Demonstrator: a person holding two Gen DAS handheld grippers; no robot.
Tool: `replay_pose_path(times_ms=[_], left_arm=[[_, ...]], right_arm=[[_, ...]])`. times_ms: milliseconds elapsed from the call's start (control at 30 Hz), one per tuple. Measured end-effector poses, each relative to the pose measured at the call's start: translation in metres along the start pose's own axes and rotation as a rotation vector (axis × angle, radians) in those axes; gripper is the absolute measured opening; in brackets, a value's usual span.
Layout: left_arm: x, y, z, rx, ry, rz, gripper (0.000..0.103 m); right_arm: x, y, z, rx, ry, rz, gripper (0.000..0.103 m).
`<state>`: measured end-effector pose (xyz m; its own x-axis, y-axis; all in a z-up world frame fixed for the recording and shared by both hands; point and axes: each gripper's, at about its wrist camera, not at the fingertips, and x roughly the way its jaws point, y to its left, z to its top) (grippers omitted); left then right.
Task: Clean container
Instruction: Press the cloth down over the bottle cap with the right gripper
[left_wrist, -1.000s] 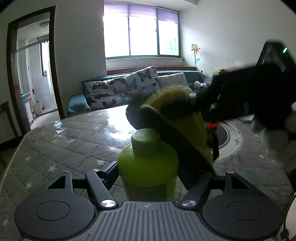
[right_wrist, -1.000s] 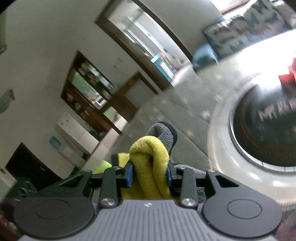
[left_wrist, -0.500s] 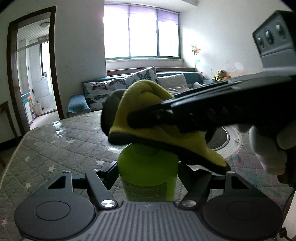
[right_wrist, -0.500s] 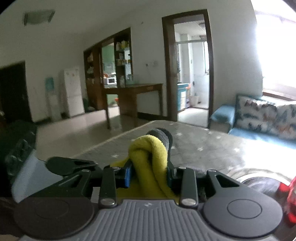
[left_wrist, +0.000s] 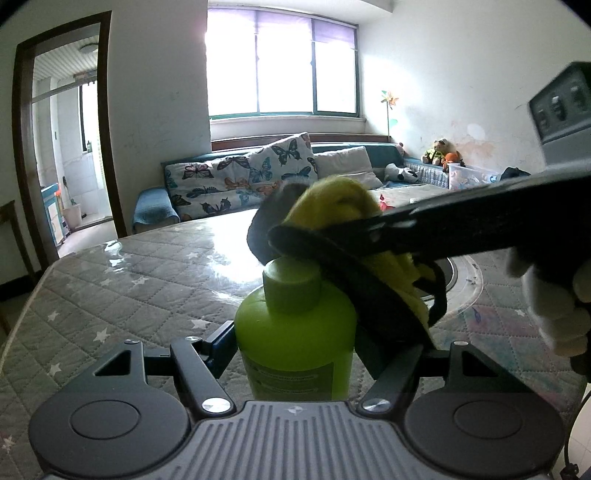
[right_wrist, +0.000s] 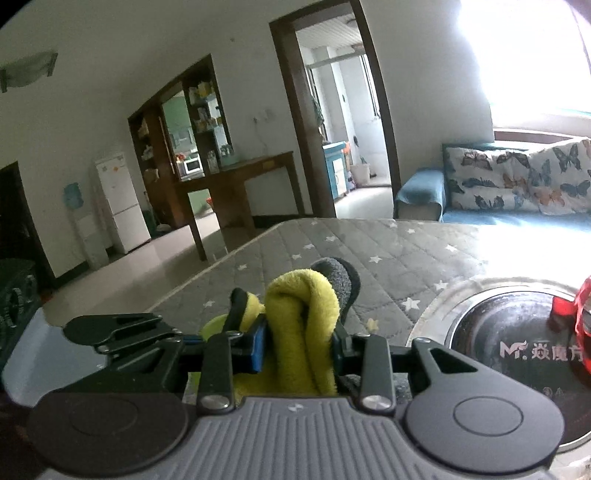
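A green bottle (left_wrist: 295, 332), upright with its cap on, is held at lower centre of the left wrist view, clamped between the fingers of the left gripper (left_wrist: 295, 345). A folded yellow-and-grey cloth (right_wrist: 306, 332) is pinched in the right gripper (right_wrist: 297, 345), seen at lower centre of the right wrist view. The cloth is pressed against the bottle's cap and right shoulder. A quilted star-patterned table cover (left_wrist: 129, 288) lies beneath. A gloved hand (left_wrist: 554, 306) is seen at right.
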<state>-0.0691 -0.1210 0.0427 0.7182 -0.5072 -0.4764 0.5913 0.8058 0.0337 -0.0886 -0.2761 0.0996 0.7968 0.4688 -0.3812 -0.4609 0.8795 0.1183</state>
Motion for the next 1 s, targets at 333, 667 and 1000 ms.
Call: replay_pose_path(times_ms=[333, 667, 1000], left_arm=[[-0.002, -0.001, 0.000, -0.001, 0.001, -0.001, 0.072], [0.005, -0.002, 0.002, 0.003, 0.015, -0.003, 0.072], [0.017, -0.002, 0.006, 0.005, 0.040, -0.010, 0.072]], right_arm=[[-0.006, -0.001, -0.005, 0.040, -0.005, 0.006, 0.034], [0.022, -0.071, -0.024, 0.453, 0.091, 0.117, 0.033], [0.027, -0.089, -0.047, 0.530, 0.146, 0.130, 0.033]])
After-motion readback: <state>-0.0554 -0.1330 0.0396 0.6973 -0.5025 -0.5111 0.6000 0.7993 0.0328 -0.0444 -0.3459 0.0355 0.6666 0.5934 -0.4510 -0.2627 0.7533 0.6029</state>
